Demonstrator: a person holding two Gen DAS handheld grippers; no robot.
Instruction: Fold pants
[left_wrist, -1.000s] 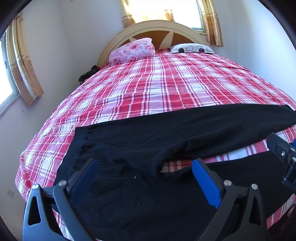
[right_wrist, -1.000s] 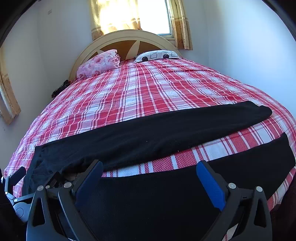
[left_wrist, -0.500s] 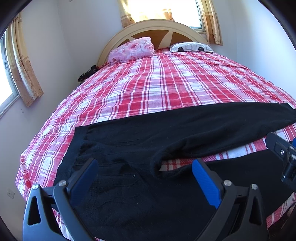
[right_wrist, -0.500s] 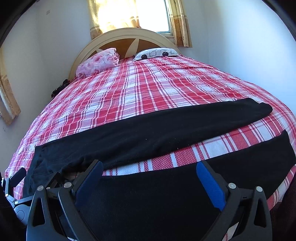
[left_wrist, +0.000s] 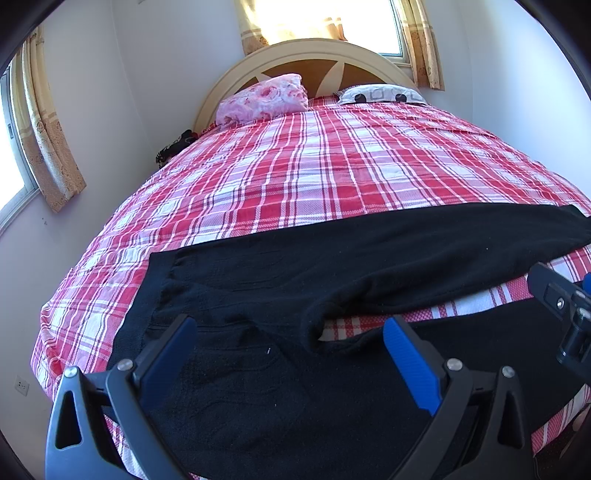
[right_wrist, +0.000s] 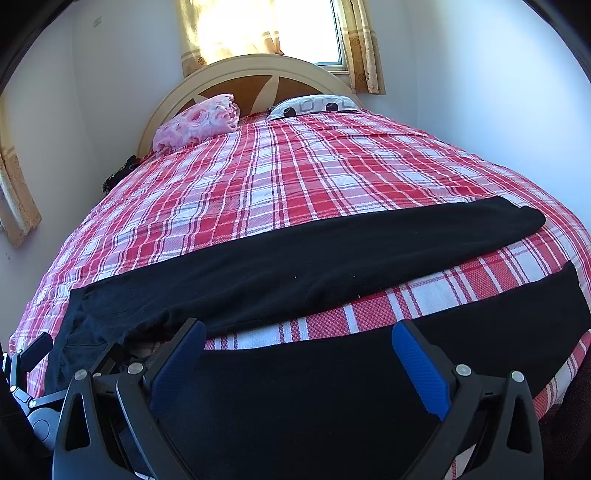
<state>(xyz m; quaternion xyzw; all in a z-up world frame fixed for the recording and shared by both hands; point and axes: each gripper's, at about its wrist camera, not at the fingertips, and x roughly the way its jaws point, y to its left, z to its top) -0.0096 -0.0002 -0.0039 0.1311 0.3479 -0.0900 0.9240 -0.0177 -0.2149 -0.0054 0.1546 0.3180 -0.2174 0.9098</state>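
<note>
Both claws stand spread wide with nothing between their blue pads: the left gripper (left_wrist: 290, 339) hangs over the waist end of the black pants (left_wrist: 332, 280), and the right gripper (right_wrist: 299, 343) hangs over the nearer leg, farther along toward the cuffs. Each shows at the edge of the other's view — the right one as a dark bracket at the far right of the left wrist view, the left one as grey hardware low at the left of the right wrist view. Under the fingers the pants lie flat across the near end of the bed (left_wrist: 332, 170), crosswise to it, with the waistband to the left and the two legs running off to the right. Those legs are parted in a narrow V, and a strip of the red-and-white plaid cover shows between them, widening toward the cuffs (right_wrist: 532, 221). Nearest to the cameras, one leg runs along the bed's edge; the farther leg lies just beyond the strip, its cuff short of the right side of the bed. Past the pants the plaid cover stretches up to a pink floral pillow (left_wrist: 264, 98) on the left and a white patterned pillow (left_wrist: 380, 94) on the right, both against the arched headboard (left_wrist: 314, 50). Behind it a bright window (right_wrist: 258, 26) with tan curtains sits in the white wall.
</note>
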